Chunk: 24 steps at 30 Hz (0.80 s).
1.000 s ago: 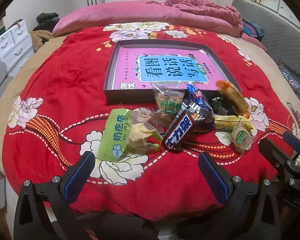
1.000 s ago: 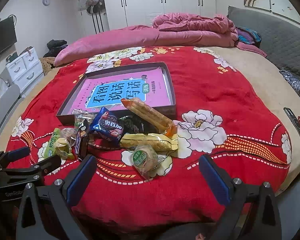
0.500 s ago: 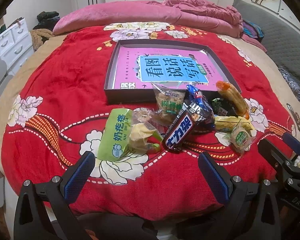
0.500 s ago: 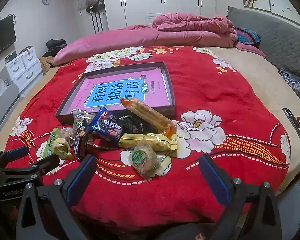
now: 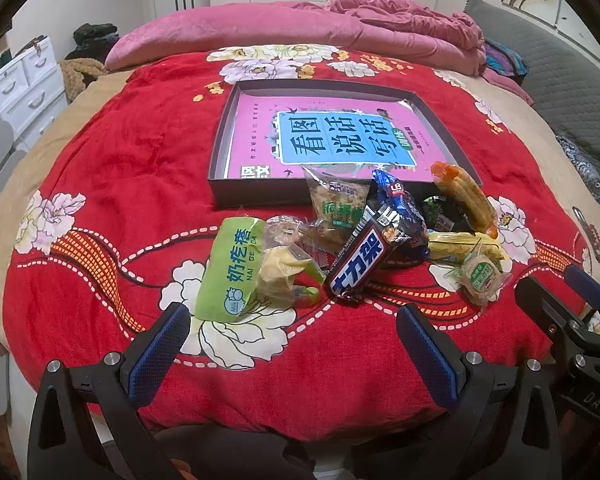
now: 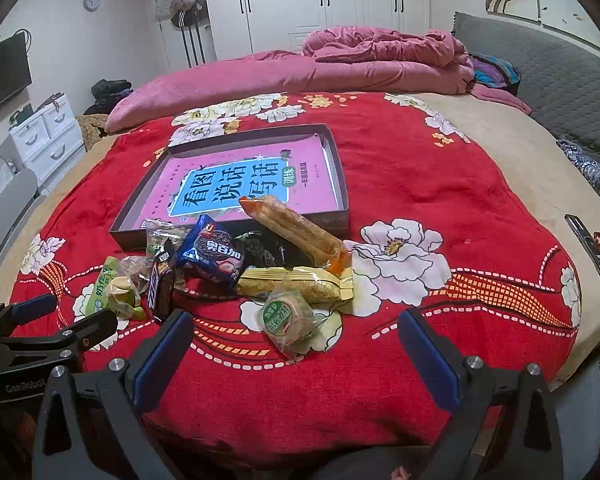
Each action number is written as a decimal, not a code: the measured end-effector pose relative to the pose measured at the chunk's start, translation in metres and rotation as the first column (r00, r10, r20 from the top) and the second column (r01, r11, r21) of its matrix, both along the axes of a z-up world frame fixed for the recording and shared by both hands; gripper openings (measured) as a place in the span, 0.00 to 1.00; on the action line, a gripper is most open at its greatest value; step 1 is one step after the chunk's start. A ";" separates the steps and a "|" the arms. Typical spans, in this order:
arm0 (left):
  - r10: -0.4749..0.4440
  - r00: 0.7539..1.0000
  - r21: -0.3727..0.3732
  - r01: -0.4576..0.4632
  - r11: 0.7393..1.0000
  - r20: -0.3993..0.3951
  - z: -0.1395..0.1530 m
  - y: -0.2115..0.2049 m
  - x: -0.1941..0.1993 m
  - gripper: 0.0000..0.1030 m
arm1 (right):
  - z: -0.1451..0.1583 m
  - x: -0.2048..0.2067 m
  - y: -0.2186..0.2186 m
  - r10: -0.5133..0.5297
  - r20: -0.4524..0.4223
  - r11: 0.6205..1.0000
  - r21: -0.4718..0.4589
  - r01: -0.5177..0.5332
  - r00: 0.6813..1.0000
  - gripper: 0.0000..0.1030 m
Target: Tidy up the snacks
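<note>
Tray (image 5: 220, 152) holds pink book (image 5: 260, 136); snacks (image 5: 364, 240) outside.

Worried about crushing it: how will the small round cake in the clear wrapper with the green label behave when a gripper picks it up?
The round cake looks soft and crumbly, so a hard squeeze would probably dent it. Its loose clear film may slip or crinkle between pads. Lying flat on the red blanket, it seems unlikely to roll.

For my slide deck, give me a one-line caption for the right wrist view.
Open right gripper hovers before a pile of snacks on a red floral blanket, shallow box behind.
</note>
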State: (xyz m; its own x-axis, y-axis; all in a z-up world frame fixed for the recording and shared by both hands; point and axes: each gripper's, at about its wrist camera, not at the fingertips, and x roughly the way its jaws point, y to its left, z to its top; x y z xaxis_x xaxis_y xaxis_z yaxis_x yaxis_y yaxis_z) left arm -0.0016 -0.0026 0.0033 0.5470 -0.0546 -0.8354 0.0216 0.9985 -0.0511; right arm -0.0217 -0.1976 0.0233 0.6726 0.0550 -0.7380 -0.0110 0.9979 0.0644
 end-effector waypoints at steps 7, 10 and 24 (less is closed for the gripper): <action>0.000 1.000 -0.004 0.000 1.000 -0.003 0.000 0.001 0.000 1.00 | -0.002 0.001 0.000 0.002 -0.009 1.000 0.004 -0.002 1.000 1.00; 0.001 1.000 -0.003 -0.001 1.000 -0.003 0.000 0.001 0.001 1.00 | -0.002 0.001 0.000 0.005 -0.009 1.000 0.006 -0.005 1.000 1.00; 0.145 0.988 -0.091 -0.150 0.984 -0.061 -0.003 0.055 0.007 1.00 | -0.008 0.006 -0.001 0.004 -0.043 1.000 0.028 -0.003 0.999 1.00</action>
